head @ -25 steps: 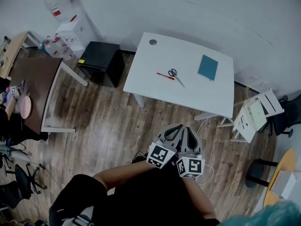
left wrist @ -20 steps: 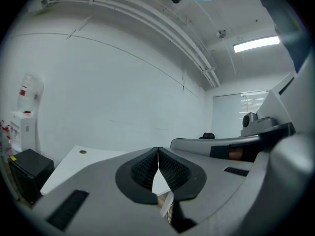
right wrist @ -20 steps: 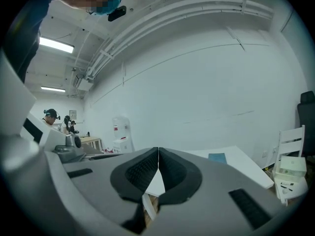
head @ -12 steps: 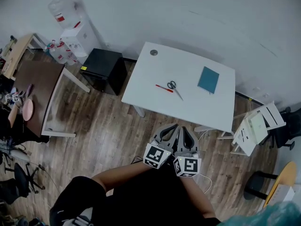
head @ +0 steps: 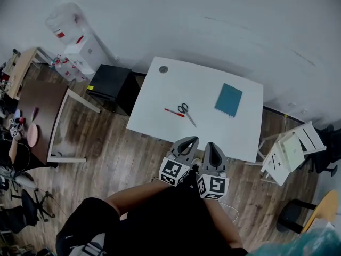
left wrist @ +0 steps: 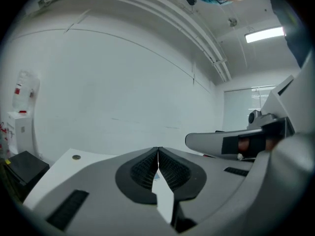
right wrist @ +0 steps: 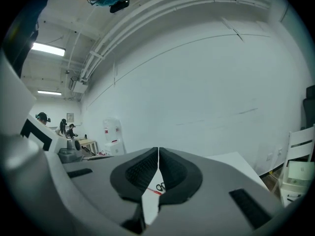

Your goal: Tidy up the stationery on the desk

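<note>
On the white desk point(head: 160, 97) lie a red pen point(head: 174, 112), black-handled scissors point(head: 185, 112) just to its right, and a teal notebook point(head: 228, 100) farther right. My left gripper point(head: 187, 142) and right gripper point(head: 213, 146) are held side by side at the desk's near edge, both shut with nothing in them. In the left gripper view the jaws point(left wrist: 158, 150) meet in a closed line. In the right gripper view the gripper point(right wrist: 158, 150) is shut too; the scissors point(right wrist: 160, 187) and the pen point(right wrist: 155, 191) show through the gap below the tips.
A black cabinet point(head: 113, 80) stands left of the desk, with a water dispenser point(head: 80, 42) beyond it. A brown table point(head: 42, 108) is at the far left. A white folding chair point(head: 290, 144) stands at the desk's right. The floor is wood.
Both grippers have come forward to the desk's near edge and moved slightly apart. The desk now sits closer in the head view. Pen, scissors and notebook have not moved on it.
</note>
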`<control>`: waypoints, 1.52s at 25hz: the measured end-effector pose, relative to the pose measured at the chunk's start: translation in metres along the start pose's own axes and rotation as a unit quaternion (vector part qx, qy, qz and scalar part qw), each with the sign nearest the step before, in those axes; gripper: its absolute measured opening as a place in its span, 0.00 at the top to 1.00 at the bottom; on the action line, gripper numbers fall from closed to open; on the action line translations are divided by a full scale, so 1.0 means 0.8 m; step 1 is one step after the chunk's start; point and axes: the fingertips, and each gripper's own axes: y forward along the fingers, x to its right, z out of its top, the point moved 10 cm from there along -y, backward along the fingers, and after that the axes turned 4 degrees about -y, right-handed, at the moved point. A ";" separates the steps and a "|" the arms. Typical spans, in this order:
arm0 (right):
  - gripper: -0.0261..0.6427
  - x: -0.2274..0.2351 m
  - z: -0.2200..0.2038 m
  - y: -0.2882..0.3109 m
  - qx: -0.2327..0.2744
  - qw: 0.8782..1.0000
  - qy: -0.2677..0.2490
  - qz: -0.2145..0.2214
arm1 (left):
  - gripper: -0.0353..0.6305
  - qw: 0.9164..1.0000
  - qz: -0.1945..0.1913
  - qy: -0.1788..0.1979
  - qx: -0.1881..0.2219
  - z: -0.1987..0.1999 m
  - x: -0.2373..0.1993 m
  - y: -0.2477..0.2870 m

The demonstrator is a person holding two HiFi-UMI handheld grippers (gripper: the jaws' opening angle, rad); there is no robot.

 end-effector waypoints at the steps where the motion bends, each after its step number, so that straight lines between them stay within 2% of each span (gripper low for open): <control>1: 0.91 0.013 0.001 0.007 -0.002 1.000 0.003 -0.001 | 0.93 1.000 -0.002 0.001 -0.003 0.001 0.002 0.012; 5: 0.91 0.056 0.005 0.034 -0.011 1.000 0.014 -0.003 | 0.93 1.000 -0.001 -0.005 -0.021 0.002 0.000 0.059; 11: 0.91 0.116 -0.008 0.071 -0.048 0.998 0.034 -0.001 | 0.93 0.998 0.051 -0.010 -0.027 0.008 -0.030 0.119; 15: 0.91 0.152 -0.022 0.097 -0.068 0.997 0.038 0.002 | 0.92 0.997 0.056 -0.006 -0.052 0.003 -0.041 0.157; 18: 0.91 0.180 -0.029 0.119 -0.082 0.996 0.045 0.010 | 0.93 0.995 0.064 -0.019 -0.073 -0.008 -0.046 0.183; 29: 0.91 0.256 -0.075 0.178 -0.156 0.987 0.039 0.026 | 0.93 0.991 0.069 -0.025 -0.115 -0.037 -0.058 0.254; 38: 0.91 0.301 -0.134 0.219 -0.216 0.975 0.049 -0.014 | 0.92 0.985 0.055 -0.039 -0.161 -0.081 -0.098 0.319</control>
